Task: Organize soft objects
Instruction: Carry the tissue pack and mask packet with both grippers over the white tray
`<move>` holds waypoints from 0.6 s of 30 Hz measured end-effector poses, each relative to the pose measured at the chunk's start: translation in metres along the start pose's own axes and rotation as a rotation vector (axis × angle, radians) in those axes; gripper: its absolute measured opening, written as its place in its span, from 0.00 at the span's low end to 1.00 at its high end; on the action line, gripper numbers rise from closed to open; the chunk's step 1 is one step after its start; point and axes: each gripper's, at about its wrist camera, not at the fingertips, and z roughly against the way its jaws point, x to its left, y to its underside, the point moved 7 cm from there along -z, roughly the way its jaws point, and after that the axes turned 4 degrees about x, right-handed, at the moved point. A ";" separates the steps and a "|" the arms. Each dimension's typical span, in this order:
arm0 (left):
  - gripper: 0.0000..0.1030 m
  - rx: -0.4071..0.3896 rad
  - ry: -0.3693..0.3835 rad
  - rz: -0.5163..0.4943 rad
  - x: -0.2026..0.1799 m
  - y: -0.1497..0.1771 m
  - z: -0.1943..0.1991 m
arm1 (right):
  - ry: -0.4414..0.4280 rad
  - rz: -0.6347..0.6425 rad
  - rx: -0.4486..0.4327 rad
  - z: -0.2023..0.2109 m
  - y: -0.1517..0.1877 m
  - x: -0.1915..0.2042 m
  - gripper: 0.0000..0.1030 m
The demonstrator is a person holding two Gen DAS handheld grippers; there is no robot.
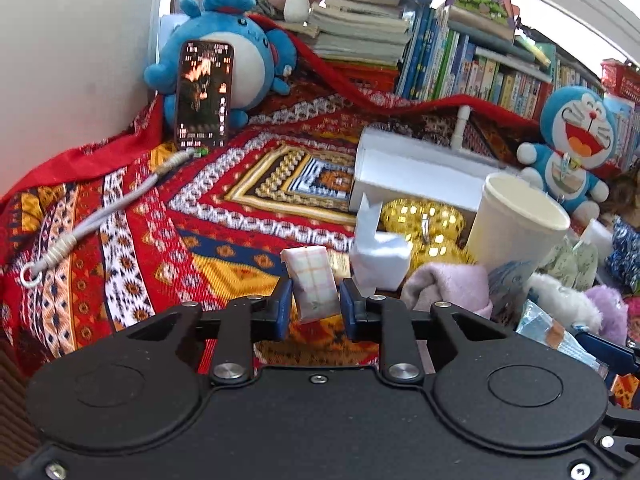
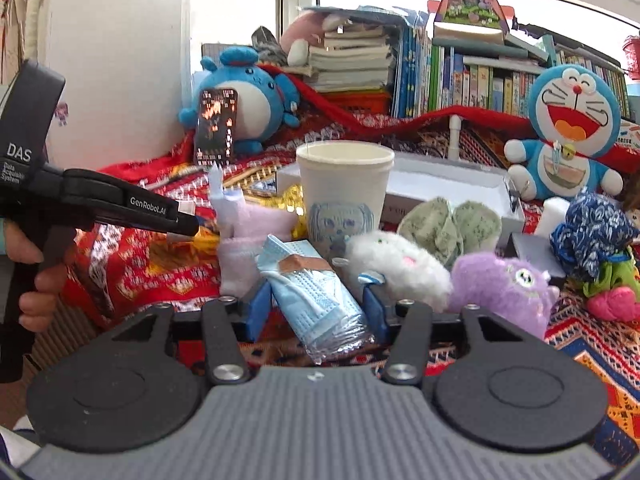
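Observation:
My left gripper (image 1: 316,308) is shut on a small plaid tissue packet (image 1: 312,284), which stands upright between the blue pads above the patterned red blanket (image 1: 200,240). My right gripper (image 2: 316,312) is shut on a light blue pack of face masks (image 2: 312,296), which lies tilted between its pads. Just beyond it sit a white fluffy plush (image 2: 396,264), a purple plush (image 2: 500,284), a lilac cloth (image 2: 248,240) and a green cloth (image 2: 448,224). The left gripper's black body (image 2: 120,204) reaches in from the left of the right wrist view, held by a hand (image 2: 36,280).
A paper cup (image 2: 344,184) and a white box (image 2: 440,188) stand behind the soft things. A Doraemon plush (image 2: 572,120) sits at the right; a blue plush (image 1: 240,52) with a phone (image 1: 204,92) leaning on it at the left. Books (image 1: 460,60) line the back. A white cord (image 1: 100,220) lies on the blanket.

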 end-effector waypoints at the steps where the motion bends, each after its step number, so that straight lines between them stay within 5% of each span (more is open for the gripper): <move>1: 0.23 -0.008 0.004 0.000 0.000 -0.003 0.003 | -0.002 -0.003 -0.008 0.001 -0.003 -0.001 0.54; 10: 0.23 -0.104 0.075 -0.019 -0.009 -0.048 0.028 | 0.034 -0.022 -0.110 0.023 -0.043 -0.022 0.54; 18: 0.23 -0.114 0.175 -0.072 -0.040 -0.095 0.020 | 0.099 -0.099 -0.123 0.017 -0.079 -0.064 0.54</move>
